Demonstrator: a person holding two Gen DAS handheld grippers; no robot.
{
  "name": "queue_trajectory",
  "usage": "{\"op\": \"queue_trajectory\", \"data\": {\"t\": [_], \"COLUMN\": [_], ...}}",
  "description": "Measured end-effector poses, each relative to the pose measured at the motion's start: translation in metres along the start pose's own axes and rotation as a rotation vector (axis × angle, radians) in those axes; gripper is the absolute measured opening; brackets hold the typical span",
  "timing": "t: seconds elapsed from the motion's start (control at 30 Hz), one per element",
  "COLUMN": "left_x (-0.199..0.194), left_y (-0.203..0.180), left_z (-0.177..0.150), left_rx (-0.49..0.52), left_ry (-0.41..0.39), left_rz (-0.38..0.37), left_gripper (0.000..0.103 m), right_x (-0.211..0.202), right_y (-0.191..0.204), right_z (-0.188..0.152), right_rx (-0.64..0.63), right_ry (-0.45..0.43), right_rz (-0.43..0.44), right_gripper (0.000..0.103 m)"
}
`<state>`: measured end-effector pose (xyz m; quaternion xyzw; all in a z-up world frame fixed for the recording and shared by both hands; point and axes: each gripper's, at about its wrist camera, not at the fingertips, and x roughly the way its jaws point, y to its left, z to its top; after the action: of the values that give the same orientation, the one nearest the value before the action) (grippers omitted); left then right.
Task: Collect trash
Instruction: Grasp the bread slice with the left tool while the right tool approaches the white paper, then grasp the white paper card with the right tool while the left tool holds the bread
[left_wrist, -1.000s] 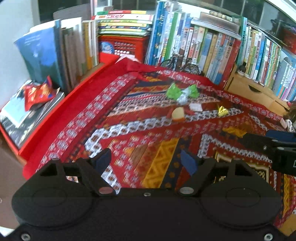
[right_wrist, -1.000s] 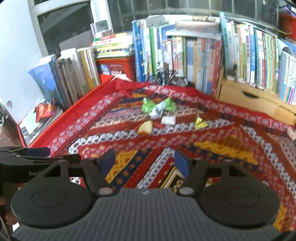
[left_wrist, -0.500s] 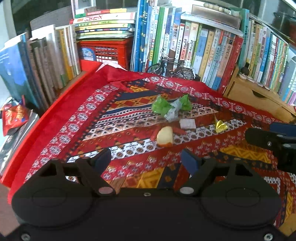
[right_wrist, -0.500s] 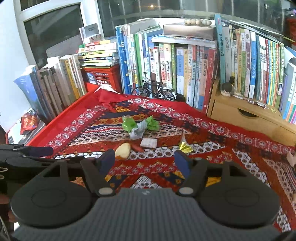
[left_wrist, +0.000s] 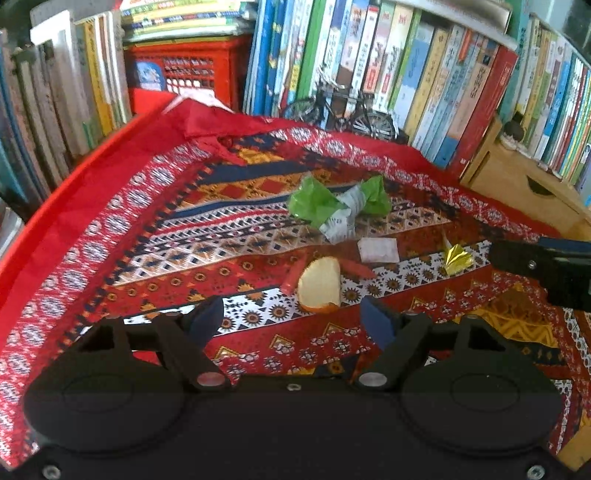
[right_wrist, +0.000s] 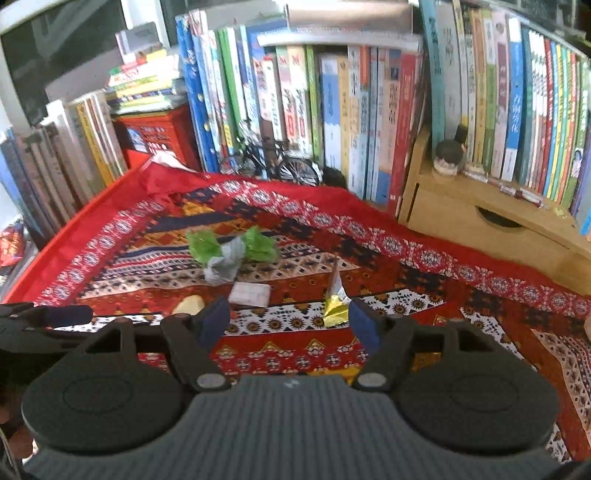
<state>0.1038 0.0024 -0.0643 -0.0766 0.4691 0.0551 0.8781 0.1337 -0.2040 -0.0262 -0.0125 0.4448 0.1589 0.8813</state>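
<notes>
Trash lay scattered mid-cloth: a crumpled green wrapper (left_wrist: 338, 205), a white packet (left_wrist: 378, 250), a gold foil scrap (right_wrist: 335, 308) and a pale peel (left_wrist: 320, 284). Both the left gripper (left_wrist: 291, 319) and right gripper (right_wrist: 286, 319) hovered wide apart, empty, nothing blocking them. The patterned red cloth (left_wrist: 147, 236) was ringed by upright books (right_wrist: 332, 110), a red crate (left_wrist: 192, 68), a toy bicycle (right_wrist: 275, 162) and a wooden drawer box (right_wrist: 480, 221).

red patterned cloth (left_wrist: 155, 236) ahead of the tongs; green-and-silver wrapper (left_wrist: 340, 206), white packet (left_wrist: 378, 250), gold foil (left_wrist: 457, 257), pale yellow peel (left_wrist: 320, 284).
</notes>
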Motion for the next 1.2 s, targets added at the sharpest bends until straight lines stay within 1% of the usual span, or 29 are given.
{"op": "queue_trajectory", "data": {"t": [0.03, 0.2, 0.33, 0.43, 0.5, 0.53, 0.6, 0.67, 0.77, 0.87, 0.97, 1.2], "left_x": [0.005, 0.029, 0.042, 0.048, 0.051, 0.052, 0.053, 0.053, 0.054, 0.058, 0.059, 0.058], "left_y": [0.0, 0.0, -0.003, -0.007, -0.009, -0.009, -0.01, -0.01, -0.012, -0.015, -0.017, -0.014], "left_z": [0.0, -0.002, -0.003, -0.003, -0.003, -0.003, -0.003, -0.003, -0.003, -0.006, -0.012, -0.013], "left_rx": [0.0, -0.004, 0.001, 0.018, 0.03, 0.034, 0.038, 0.038, 0.059, 0.093, 0.114, 0.111], "left_ry": [0.006, 0.032, 0.043, 0.037, 0.029, 0.025, 0.005, -0.022, -0.033, -0.021, -0.026, -0.044], "left_rz": [-0.002, -0.031, -0.058, -0.066, -0.071, -0.07, -0.074, -0.089, -0.101, -0.094, -0.085, -0.07], "left_gripper": [0.077, 0.064, 0.061, 0.057, 0.048, 0.046, 0.037, 0.033, 0.033, 0.034, 0.034, 0.042], "right_x": [0.005, 0.033, 0.051, 0.064, 0.072, 0.076, 0.084, 0.09, 0.1, 0.11, 0.118, 0.134], "right_y": [-0.001, -0.005, -0.004, -0.001, 0.001, 0.003, 0.005, 0.007, 0.008, 0.009, 0.009, 0.017], "right_z": [0.0, 0.001, 0.004, 0.006, 0.007, 0.008, 0.008, 0.009, 0.009, 0.01, 0.01, 0.011], "right_rx": [0.0, -0.001, -0.008, -0.016, -0.023, -0.026, -0.032, -0.038, -0.037, -0.019, -0.009, -0.008], "right_ry": [0.008, 0.051, 0.071, 0.085, 0.094, 0.099, 0.107, 0.114, 0.125, 0.135, 0.141, 0.153], "right_rz": [-0.003, -0.011, -0.007, 0.004, 0.015, 0.02, 0.033, 0.044, 0.06, 0.082, 0.102, 0.124], "right_gripper": [0.08, 0.08, 0.08, 0.08, 0.08, 0.08, 0.08, 0.08, 0.08, 0.08, 0.08, 0.08]}}
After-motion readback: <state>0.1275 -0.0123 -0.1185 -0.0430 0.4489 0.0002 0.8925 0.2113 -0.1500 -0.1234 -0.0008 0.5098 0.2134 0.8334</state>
